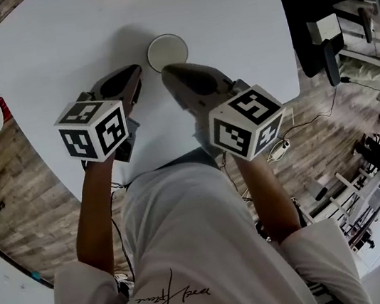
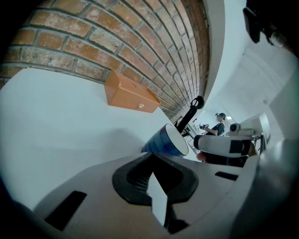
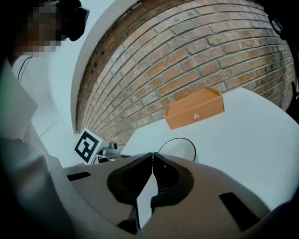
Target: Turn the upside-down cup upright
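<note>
Both closed, left tool (image 1: 136, 70), right tool (image 1: 166, 71), cup (image 1: 166, 50) ahead

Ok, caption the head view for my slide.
Left claw and right claw, both shut, point at a cup on the white table.

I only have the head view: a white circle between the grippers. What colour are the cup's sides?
Observer: Blue, with a white end. The left gripper view shows the cup from the side.
Operator: Is either one holding it?
Observer: No, the left gripper is shut, nothing between its jaws.
Operator: And the other?
Observer: The right gripper is shut and empty too, the cup just beyond it.
</note>
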`<state>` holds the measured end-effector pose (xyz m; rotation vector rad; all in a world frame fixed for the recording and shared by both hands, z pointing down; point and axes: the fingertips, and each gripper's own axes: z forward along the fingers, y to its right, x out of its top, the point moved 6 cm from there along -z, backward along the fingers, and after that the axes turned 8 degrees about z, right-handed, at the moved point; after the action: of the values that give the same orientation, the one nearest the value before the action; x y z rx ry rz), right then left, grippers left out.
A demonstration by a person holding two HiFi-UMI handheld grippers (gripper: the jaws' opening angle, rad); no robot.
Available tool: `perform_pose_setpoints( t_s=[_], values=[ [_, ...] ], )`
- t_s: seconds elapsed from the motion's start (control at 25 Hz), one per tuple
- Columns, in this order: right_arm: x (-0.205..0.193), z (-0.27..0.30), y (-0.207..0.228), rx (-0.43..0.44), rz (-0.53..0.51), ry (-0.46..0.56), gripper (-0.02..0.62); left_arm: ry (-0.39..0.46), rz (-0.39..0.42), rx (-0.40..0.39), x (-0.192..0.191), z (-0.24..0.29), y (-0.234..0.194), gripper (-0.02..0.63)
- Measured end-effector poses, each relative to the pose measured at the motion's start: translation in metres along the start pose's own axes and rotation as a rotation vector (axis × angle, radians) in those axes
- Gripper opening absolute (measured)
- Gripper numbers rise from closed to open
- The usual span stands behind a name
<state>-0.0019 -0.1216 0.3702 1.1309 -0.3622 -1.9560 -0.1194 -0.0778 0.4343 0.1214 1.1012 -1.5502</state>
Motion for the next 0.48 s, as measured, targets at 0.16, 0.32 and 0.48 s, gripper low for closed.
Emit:
perform_pose_setpoints(
  t_s=[0.16, 0.32, 0.48],
  values=[
    [-0.004, -0.007, -0.009, 0.007, -0.008, 0.015, 0.021, 0.007, 0.003, -0.009, -0.004, -0.012, 0.006, 0.009],
    [-0.006, -0.017, -0.015, 0.017, -0.010, 0.026, 0.021, 0.009, 0.023, -0.026, -0.006, -0.018, 0.017, 0.009],
    [-0.011, -0.030, -0.018, 0.021, -0.012, 0.040, 0.021, 0.020, 0.032, -0.027, -0.007, -0.026, 0.028, 0.009]
  ],
)
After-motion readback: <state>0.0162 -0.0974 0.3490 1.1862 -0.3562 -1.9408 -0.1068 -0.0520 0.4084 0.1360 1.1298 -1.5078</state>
